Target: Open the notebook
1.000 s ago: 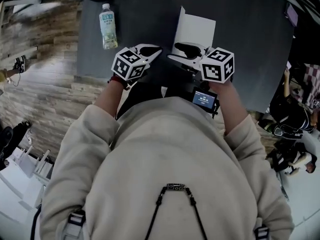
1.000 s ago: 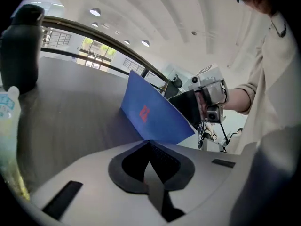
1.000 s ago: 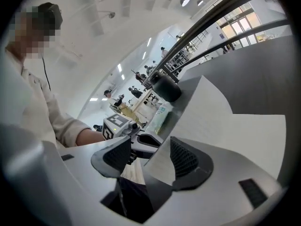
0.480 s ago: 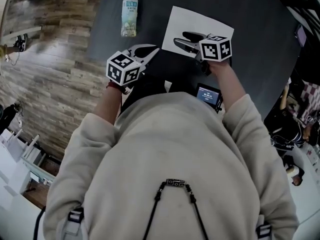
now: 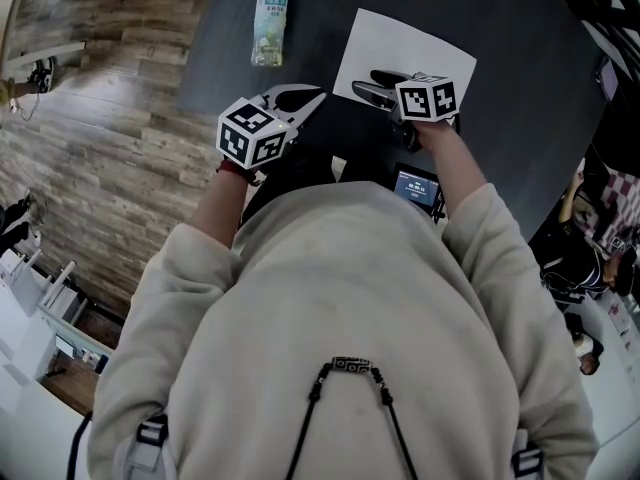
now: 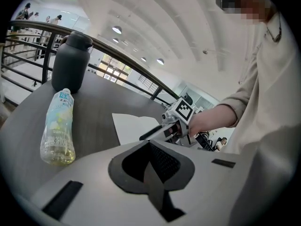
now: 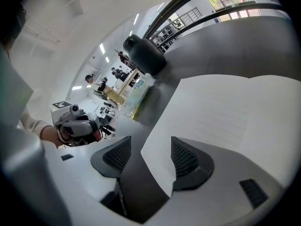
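Note:
The notebook (image 5: 400, 53) lies open and flat on the dark round table (image 5: 520, 98), showing white lined pages (image 7: 225, 112). My right gripper (image 5: 365, 83) hovers over its near left corner, jaws open, with the page corner and bare table seen in the gap (image 7: 150, 157). My left gripper (image 5: 312, 98) stays left of the notebook, off the page, its pads (image 6: 150, 147) closed together with nothing between them. From the left gripper view the notebook (image 6: 131, 126) shows beyond the right gripper (image 6: 181, 119).
A clear plastic bottle (image 5: 269, 23) of pale drink lies on its side left of the notebook. A dark flask (image 6: 70, 62) stands beyond it near the table's far edge by a railing. A small lit screen (image 5: 415, 188) sits below my right hand. Wooden floor lies to the left.
A second ago a page stood partly upright at the notebook's left; now the notebook lies flat and open. My right gripper moved forward over its near corner. The left gripper barely moved.

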